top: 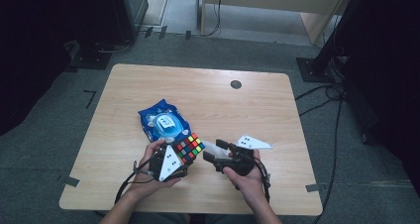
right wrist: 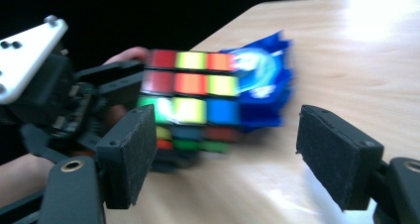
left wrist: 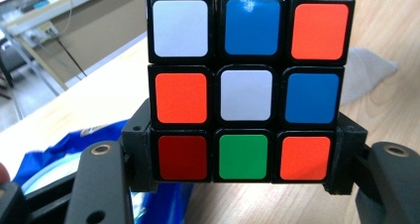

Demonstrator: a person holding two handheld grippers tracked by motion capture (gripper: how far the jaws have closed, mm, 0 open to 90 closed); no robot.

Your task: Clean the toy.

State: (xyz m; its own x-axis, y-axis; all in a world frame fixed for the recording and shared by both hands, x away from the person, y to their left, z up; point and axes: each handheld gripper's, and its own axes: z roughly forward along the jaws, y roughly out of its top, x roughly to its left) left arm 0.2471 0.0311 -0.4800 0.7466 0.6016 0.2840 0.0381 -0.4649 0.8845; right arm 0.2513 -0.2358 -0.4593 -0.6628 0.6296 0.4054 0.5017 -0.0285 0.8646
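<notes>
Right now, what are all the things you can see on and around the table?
Puzzle cube: one, black with white, blue, orange, red, green and yellow squares, clamped between the left gripper's jaws.
Wet wipes pack: one, blue with a pale lid, lying on the table behind the cube.
White cloth: one, on the table between the two grippers.
Table: one, light wood, with a dark round cap near its far edge.
Cables: black, on the grey floor at the right.
Left gripper: one, black, shut on the cube.
Right gripper: one, black, jaws open with nothing between them.
Hands: two, one holding each gripper.
</notes>
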